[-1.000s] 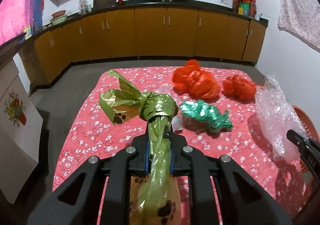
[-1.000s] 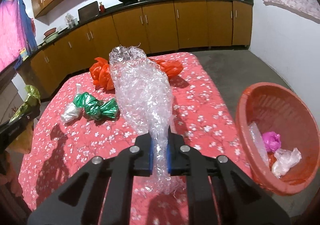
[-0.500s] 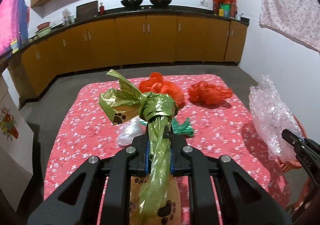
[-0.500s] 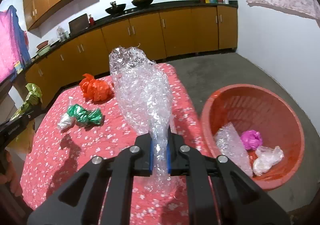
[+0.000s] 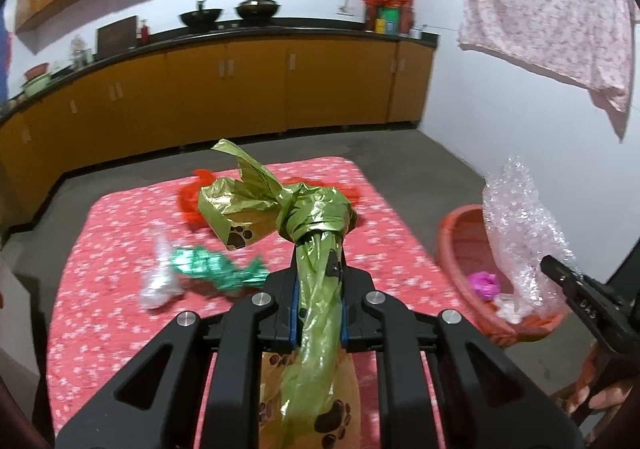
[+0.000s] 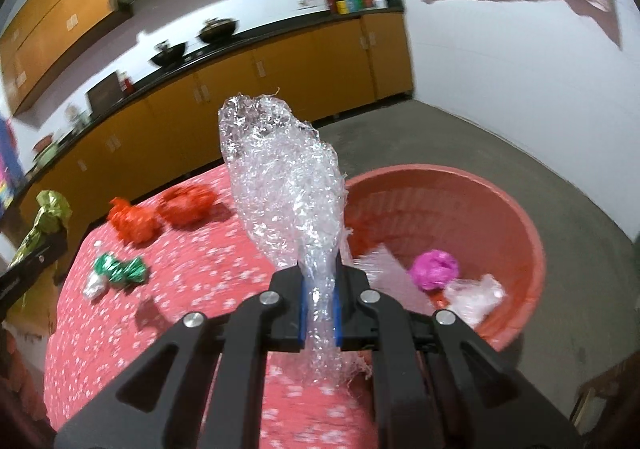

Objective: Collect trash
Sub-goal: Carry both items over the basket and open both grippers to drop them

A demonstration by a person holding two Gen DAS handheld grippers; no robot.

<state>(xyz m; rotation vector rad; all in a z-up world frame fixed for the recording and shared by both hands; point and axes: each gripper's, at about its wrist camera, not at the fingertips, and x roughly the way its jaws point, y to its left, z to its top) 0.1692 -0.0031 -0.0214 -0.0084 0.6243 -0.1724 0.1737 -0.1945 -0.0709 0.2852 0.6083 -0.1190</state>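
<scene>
My left gripper (image 5: 318,281) is shut on a knotted green bag with paw prints (image 5: 308,209), held above the red flowered table (image 5: 104,277). My right gripper (image 6: 319,289) is shut on a clear bubble wrap wad (image 6: 280,185), held at the table's right edge beside the red basket (image 6: 520,225). The basket holds a pink wad (image 6: 436,269) and clear plastic pieces (image 6: 476,293). On the table lie a green foil wad (image 6: 120,269), a small clear bag (image 6: 93,287) and two red bags (image 6: 160,213).
The basket stands on the grey floor right of the table; it also shows in the left wrist view (image 5: 460,233). Orange kitchen cabinets (image 5: 240,97) line the far wall. A flowered cloth (image 5: 552,9) hangs at the upper right.
Both grippers have swung right toward the basket with their loads. The basket now fills more of the right wrist view, and it has come into the left wrist view.
</scene>
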